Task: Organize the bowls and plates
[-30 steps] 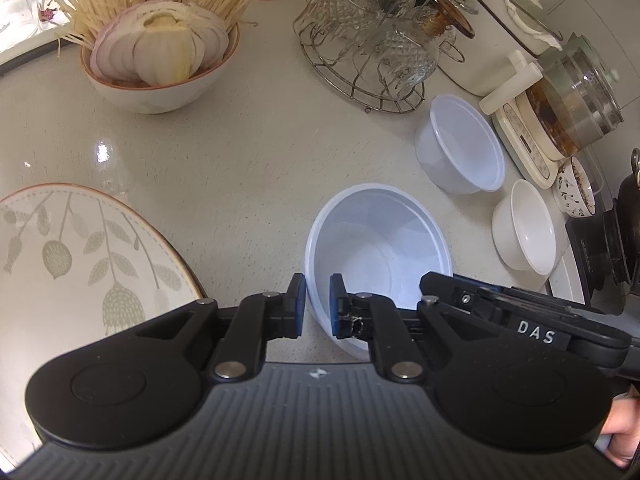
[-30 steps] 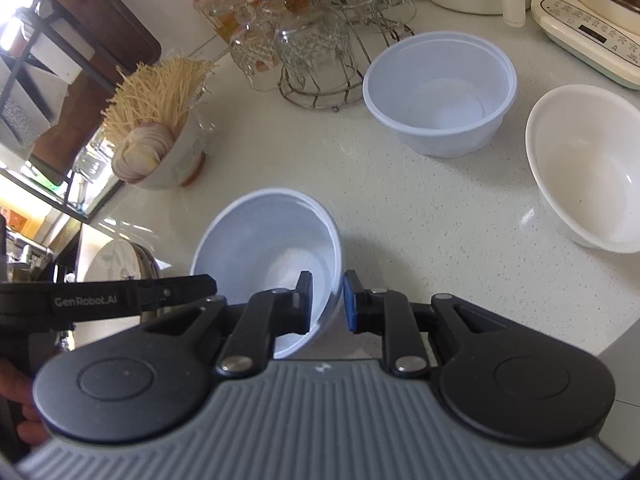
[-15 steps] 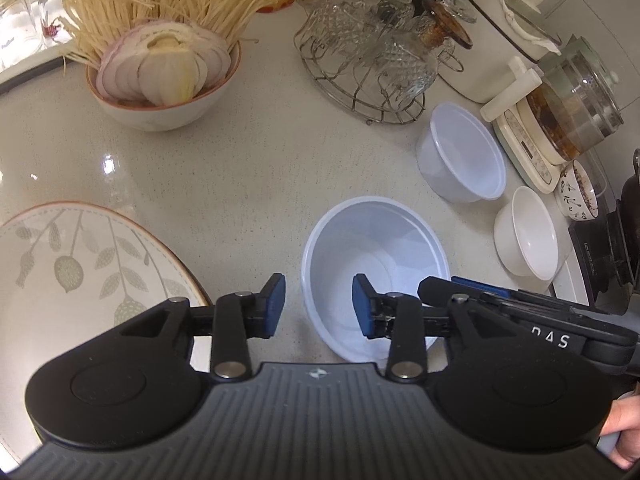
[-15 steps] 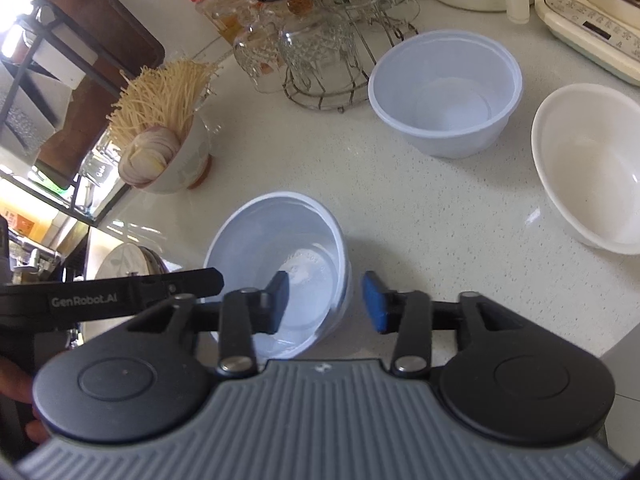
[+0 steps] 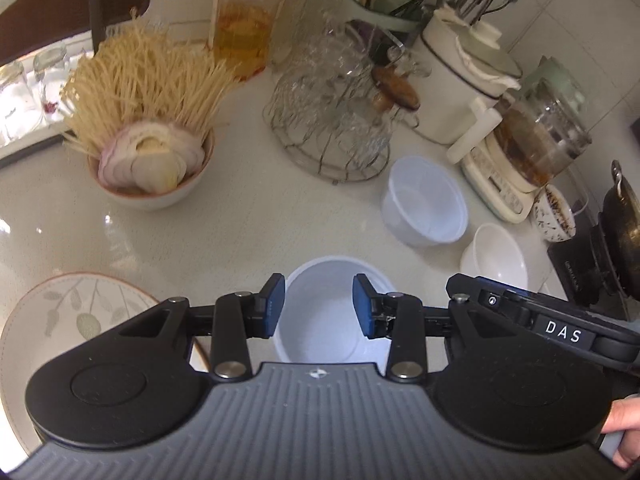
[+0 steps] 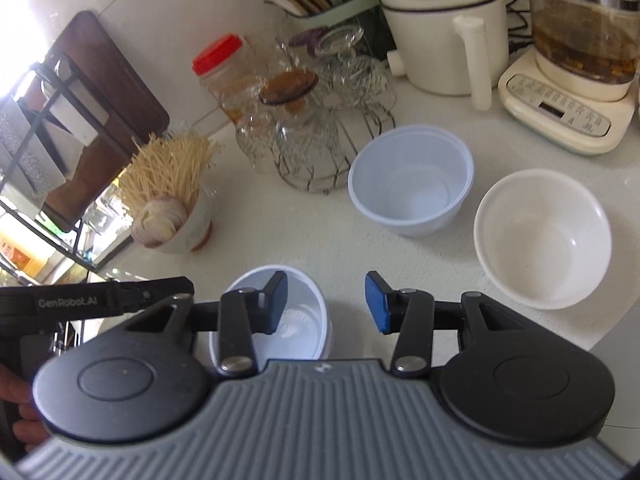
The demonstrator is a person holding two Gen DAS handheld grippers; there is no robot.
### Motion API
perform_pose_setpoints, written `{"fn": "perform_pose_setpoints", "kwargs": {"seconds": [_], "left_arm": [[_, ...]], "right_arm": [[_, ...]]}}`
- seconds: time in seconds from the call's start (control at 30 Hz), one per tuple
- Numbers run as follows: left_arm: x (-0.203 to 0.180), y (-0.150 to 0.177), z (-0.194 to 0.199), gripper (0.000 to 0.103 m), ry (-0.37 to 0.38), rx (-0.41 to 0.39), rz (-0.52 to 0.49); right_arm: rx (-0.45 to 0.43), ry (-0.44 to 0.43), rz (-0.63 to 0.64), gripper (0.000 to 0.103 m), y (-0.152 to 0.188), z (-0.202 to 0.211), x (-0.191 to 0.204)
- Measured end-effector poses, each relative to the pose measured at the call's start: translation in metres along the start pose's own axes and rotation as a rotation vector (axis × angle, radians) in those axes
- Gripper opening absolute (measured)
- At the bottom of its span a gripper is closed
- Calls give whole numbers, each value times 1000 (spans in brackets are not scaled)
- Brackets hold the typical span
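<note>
Below, a round, smooth plastic bowl sits free on my speckled counter, clear room around its rim. My left tongs and right tongs have just been opening; both stand apart above it, holding nothing. Another plastic bowl and a glossy white bowl stand beyond.
</note>
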State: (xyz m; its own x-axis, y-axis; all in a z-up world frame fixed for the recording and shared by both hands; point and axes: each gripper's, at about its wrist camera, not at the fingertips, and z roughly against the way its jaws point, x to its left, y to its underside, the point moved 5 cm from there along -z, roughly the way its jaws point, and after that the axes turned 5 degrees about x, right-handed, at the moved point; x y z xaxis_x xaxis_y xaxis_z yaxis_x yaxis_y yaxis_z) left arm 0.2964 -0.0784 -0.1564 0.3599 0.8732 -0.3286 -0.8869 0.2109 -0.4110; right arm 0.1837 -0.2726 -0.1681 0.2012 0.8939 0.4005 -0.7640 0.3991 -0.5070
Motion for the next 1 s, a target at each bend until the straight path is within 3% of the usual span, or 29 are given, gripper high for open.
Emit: {"fn": "perform_pose_setpoints", "kwargs": {"seconds": [0.37, 0.77, 1.0], "left_arm": [[-38, -8, 23, 43, 43, -37, -78], [-67, -16, 40, 43, 42, -80, -138], [-73, -20, 26, 43, 44, -64, -131]], "right_arm": [[-116, 13, 9, 47, -14, 40, 6], [-210, 31, 47, 47, -17, 76, 11], [-204, 60, 28, 47, -17, 74, -5]]}}
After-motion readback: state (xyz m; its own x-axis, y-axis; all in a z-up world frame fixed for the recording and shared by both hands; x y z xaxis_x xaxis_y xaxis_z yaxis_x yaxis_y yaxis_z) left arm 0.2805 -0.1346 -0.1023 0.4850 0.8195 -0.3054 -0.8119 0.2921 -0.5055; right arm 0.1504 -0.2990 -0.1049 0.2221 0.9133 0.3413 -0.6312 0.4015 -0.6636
